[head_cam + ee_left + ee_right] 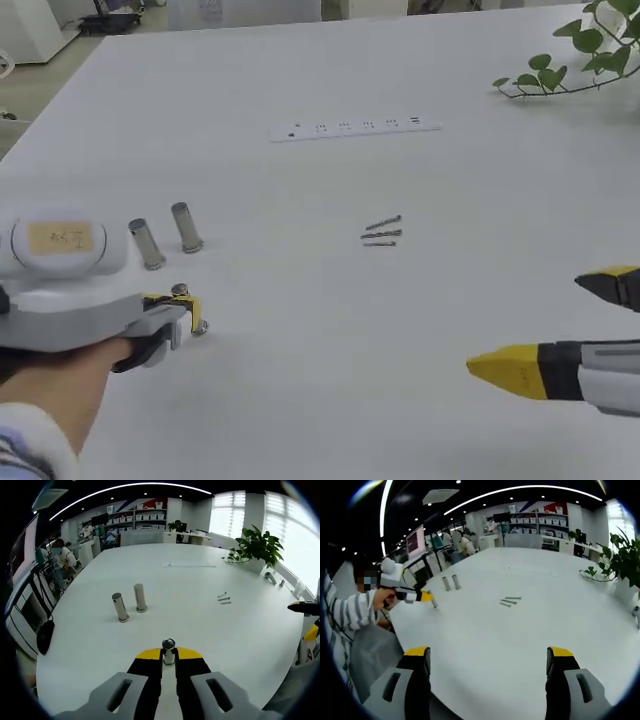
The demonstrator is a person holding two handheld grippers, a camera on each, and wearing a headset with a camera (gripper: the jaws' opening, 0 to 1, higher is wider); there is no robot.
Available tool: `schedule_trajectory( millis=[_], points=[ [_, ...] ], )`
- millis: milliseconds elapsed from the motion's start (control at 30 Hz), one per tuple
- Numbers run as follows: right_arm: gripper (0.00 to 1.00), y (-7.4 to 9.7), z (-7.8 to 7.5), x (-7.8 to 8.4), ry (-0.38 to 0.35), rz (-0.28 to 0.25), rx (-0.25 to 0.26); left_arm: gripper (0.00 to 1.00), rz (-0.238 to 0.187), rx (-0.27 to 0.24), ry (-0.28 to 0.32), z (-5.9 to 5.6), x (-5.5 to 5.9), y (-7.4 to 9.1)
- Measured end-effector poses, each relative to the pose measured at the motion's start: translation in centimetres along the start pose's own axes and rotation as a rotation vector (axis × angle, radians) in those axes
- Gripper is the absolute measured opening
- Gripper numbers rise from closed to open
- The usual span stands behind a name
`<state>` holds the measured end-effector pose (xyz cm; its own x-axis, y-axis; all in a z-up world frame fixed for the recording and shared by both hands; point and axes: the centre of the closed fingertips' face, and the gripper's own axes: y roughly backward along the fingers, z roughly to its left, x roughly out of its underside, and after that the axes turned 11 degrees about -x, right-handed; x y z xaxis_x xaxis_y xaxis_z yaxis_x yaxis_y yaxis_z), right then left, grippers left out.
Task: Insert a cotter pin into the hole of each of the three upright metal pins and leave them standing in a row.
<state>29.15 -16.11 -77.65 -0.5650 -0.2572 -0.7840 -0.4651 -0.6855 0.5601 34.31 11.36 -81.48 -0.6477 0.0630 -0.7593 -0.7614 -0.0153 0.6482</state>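
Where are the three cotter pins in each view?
Head view: cotter pins lie just right of center.
Left gripper view: cotter pins lie right of center.
Right gripper view: cotter pins lie at center.
Shared landmark: the two free upright metal pins, left of the cotter pins in all three.

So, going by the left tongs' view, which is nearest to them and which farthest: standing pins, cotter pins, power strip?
1. Standing pins, just ahead, left.
2. Cotter pins, farther off, right.
3. Power strip, farthest, centre back.
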Motion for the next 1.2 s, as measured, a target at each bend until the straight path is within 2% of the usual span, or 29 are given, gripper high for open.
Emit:
schedule_trajectory(
  millis=[133,333,567,833,1100,1200],
  points=[
    [0.97,-0.1,-0.1,0.2,0.014,0.009,-0.017,0.07,-0.007,-0.028,-0.008,-0.3,0.3,-0.1],
    [0.97,-0.2,-0.2,0.3,0.044,0.028,-0.036,0.07,-0.014,-0.027,0.019,-1.4,0.4,0.2],
    [0.97,-0.3,-0.2,0.7,0.055,0.040,-0.057,0.07,-0.030,-0.025,0.001,-2.6,0.4,0.6],
    [0.97,-0.4,-0.1,1.5,0.053,0.053,-0.071,0.07,-0.021,-0.005,0.006,-3.7,1.3,0.5],
    [0.97,-0.5,0.2,1.7,0.057,0.064,-0.079,0.07,-0.024,-0.004,-0.012,-4.2,2.2,0.5],
    [0.97,-0.5,0.2,1.7,0.058,0.064,-0.076,0.07,-0.040,-0.002,-0.013,-4.2,2.3,0.7]
  ],
)
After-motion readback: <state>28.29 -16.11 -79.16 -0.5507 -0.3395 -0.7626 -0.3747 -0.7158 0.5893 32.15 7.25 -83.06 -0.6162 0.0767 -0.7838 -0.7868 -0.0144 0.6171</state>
